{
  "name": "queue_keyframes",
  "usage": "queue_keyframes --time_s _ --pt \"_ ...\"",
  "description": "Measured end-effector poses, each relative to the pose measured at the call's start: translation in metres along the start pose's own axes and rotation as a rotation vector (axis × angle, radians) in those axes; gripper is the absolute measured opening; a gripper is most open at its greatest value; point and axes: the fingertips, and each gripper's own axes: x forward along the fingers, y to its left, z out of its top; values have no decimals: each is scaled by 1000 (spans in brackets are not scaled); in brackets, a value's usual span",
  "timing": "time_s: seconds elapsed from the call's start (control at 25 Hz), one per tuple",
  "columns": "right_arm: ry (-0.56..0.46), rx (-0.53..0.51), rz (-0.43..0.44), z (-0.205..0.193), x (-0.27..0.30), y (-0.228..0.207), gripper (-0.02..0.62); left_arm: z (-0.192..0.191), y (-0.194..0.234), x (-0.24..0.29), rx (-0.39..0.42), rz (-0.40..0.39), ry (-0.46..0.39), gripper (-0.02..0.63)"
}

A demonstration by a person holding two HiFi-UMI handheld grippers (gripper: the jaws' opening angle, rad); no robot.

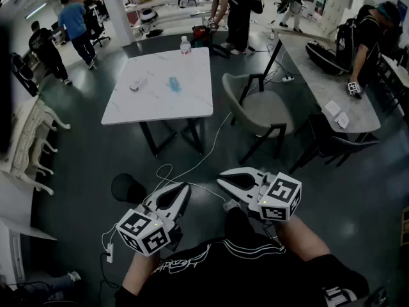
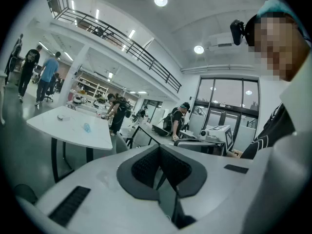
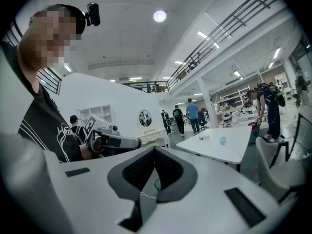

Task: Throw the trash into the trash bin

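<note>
The table [image 1: 160, 101] stands at 12 o'clock, a chair [image 1: 259, 110] at 1. The left gripper [image 1: 184, 187] and right gripper [image 1: 222, 179] hover near 6, jaws pressed together, empty. A dark bin [image 1: 128, 188] sits at 8. Blue trash [image 1: 174, 84] lies on the table.

Left gripper [image 1: 179, 192], right gripper [image 1: 225, 180]: both closed, empty, held near level.

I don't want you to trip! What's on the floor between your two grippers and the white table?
A thin white cable snakes across the dark floor there; the head view shows it.
</note>
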Motion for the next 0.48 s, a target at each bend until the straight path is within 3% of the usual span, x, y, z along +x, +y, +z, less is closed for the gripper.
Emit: queue_keyframes --time_s 0.48 --pt "30 10 2 0 17 -28 31 3 24 23 -34 0 8 5"
